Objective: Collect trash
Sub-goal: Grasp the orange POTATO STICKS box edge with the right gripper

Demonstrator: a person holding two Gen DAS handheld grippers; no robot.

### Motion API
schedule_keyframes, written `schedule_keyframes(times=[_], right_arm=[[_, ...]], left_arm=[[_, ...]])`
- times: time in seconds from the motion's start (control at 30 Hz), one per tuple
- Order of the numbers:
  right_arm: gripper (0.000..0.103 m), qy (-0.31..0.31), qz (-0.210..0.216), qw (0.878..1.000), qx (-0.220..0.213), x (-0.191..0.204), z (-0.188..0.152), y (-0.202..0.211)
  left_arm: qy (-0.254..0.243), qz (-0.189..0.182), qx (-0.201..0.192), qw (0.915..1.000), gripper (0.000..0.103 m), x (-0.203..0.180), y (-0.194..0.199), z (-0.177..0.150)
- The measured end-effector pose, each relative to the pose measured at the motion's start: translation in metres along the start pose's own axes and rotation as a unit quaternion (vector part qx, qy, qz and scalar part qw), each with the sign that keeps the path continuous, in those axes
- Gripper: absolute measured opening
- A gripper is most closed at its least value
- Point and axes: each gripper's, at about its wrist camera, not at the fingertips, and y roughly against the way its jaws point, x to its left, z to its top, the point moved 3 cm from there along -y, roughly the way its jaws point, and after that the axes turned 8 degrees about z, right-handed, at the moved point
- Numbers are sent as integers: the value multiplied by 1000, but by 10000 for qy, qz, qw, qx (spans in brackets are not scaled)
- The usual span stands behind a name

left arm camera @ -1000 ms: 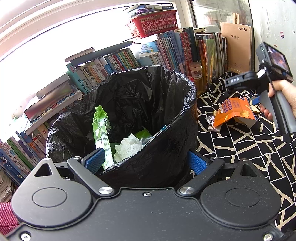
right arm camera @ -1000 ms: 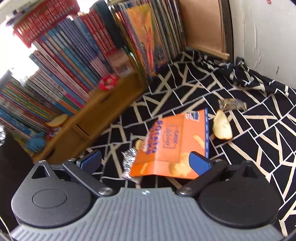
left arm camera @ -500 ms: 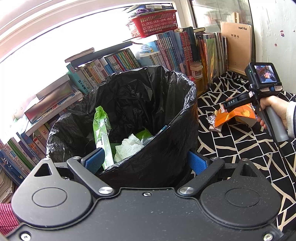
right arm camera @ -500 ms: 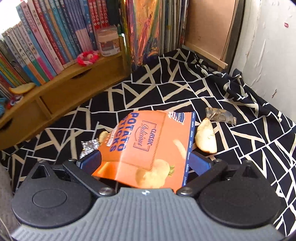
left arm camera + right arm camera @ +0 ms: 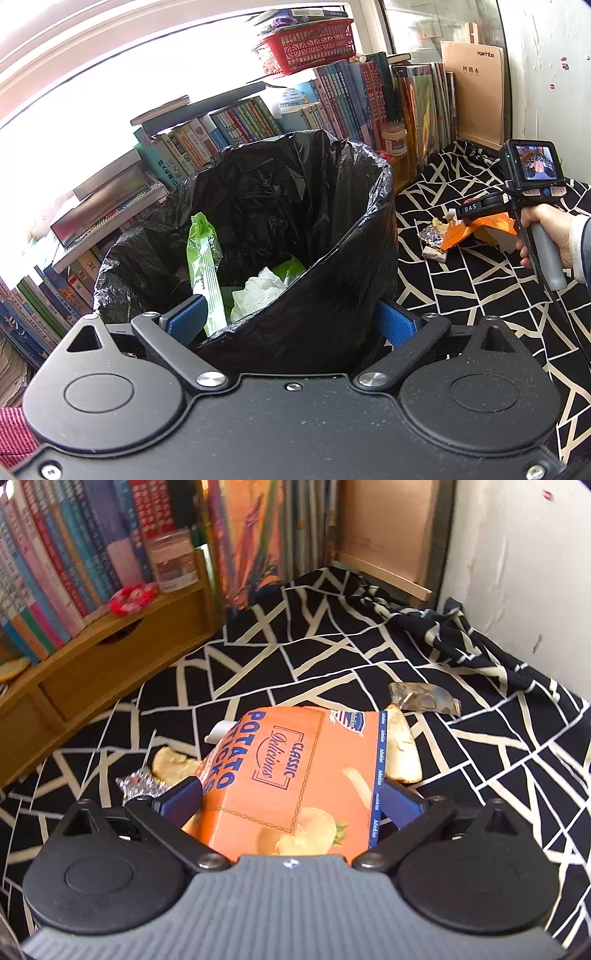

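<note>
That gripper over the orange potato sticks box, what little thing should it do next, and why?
Probably close its fingers on the box. The right gripper already straddles the orange potato sticks box, one blue pad by each edge, though no squeeze shows yet. The bin with the black bag stands open nearby, already holding trash.

1. Thin, crinkled, glossy black plastic bin liner.
2. Smooth printed orange cardboard potato-sticks box (slight sheen).
3. Crumpled shiny silver foil wrapper.
4. Matt black-and-cream woven cloth.
5. Smooth varnished wooden shelf.
</note>
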Motion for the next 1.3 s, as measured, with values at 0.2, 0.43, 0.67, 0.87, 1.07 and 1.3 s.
schedule_keyframes(times=[0.2, 0.43, 0.67, 0.87, 1.07, 1.3], right_arm=[[103, -38, -52, 10000, -52, -4, -4, -5], [103, -228, 72, 9997, 21, -12, -4, -7], [103, -395, 303, 9983, 310, -19, 0, -4], [103, -519, 379, 9971, 398, -10, 7, 3], [67, -843, 442, 9946, 408, -1, 19, 17], [103, -335, 82, 9987, 376, 12, 23, 23]], left_arm=[[-2, 1, 1, 10000, 96, 0, 0, 0], [0, -1, 0, 10000, 96, 0, 0, 0], [-1, 4, 0, 10000, 96, 0, 0, 0], [-1, -2, -1, 10000, 96, 0, 0, 0], [9, -8, 4, 10000, 96, 1, -1, -1], [21, -19, 6, 10000, 96, 1, 0, -2]])
